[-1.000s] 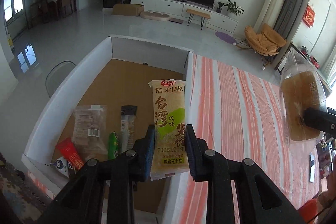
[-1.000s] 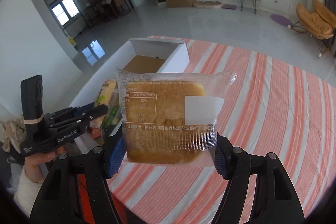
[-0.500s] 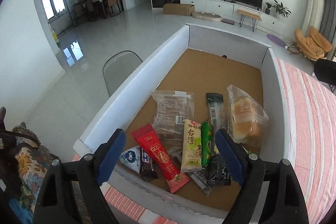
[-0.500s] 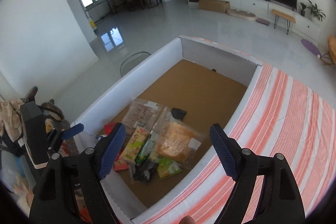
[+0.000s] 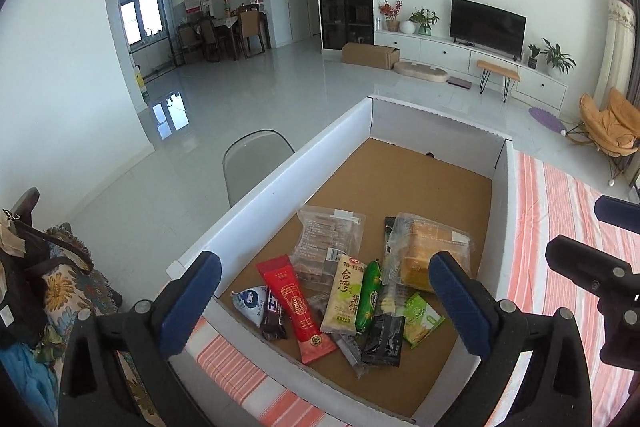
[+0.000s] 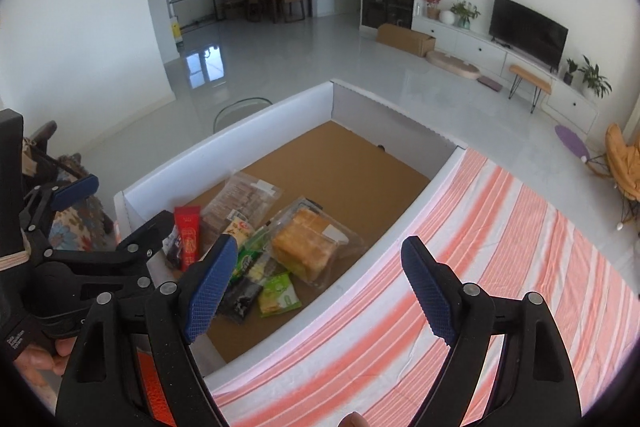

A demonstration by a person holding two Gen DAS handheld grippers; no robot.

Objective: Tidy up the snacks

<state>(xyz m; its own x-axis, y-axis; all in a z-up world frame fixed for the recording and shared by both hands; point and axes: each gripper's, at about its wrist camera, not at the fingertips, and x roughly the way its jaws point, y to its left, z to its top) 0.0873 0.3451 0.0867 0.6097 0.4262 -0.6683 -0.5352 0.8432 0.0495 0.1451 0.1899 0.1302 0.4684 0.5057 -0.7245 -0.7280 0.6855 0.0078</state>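
A: Where are the snacks?

B: All inside the white box (image 5: pixel 276 183) with the brown cardboard floor, heaped at its near end; the far end of the floor is bare; the box sits at the left edge of the table, on the orange-and-white striped cloth (image 6: pixel 500 247).

A: Which packets can you make out?

B: A clear bag of brown biscuits (image 5: pixel 330 245) toward the left wall; a red stick packet (image 5: pixel 296 307) in front of it; a cream rice-cracker packet (image 5: pixel 346 293) beside a slim green one (image 5: pixel 370 291); a bagged cake slice (image 5: pixel 426 255) nearest the right wall, leaning on the others; a black wrapper (image 5: pixel 384 339) and a light-green packet (image 5: pixel 420 315) closest to the near wall; a small white-and-blue pack (image 5: pixel 250 303) at the near left corner.

A: The left gripper?

B: The left gripper (image 5: pixel 320 307) hovers over the near end of the box; its blue pads stand wide apart, having just been opening, with nothing pinched between them; the packets lie below on the floor of the box.

A: And the right?

B: The right gripper (image 6: pixel 318 287) hangs over the box's right wall and the cloth; its fingers are likewise spread and empty, and they too have just been opening; the cake slice rests in the box, apart from its pads.
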